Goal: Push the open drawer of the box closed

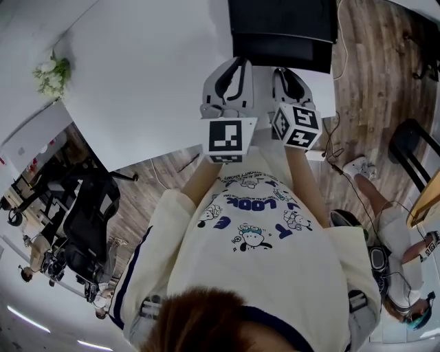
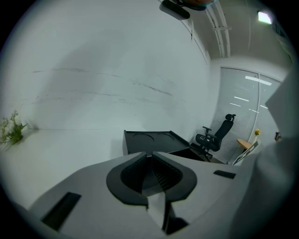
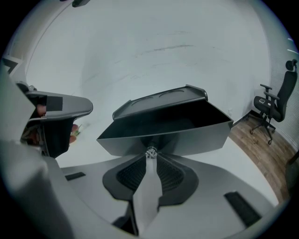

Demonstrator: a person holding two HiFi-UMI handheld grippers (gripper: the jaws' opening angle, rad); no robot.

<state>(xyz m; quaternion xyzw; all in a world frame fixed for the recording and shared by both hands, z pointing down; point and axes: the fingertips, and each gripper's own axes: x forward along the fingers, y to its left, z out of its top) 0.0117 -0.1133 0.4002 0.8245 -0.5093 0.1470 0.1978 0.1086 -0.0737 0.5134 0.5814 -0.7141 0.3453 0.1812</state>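
Right gripper (image 3: 150, 155) is clenching the knob (image 3: 151, 152) of the open drawer (image 3: 163, 135) by the tabletop's (image 1: 137, 82) right edge, left gripper (image 2: 151, 156) hovering clenched, empty.

The white tabletop (image 1: 137, 82) spreads out ahead of both tongs and runs far to the left of the left tongs (image 1: 230, 65). A black box (image 1: 282, 20) stands on it straight ahead of the right tongs (image 1: 289, 72), with its drawer (image 3: 163, 126) open toward them. A small bunch of white flowers (image 1: 51, 74) sits at the tabletop's edge, well to the left of the left tongs.
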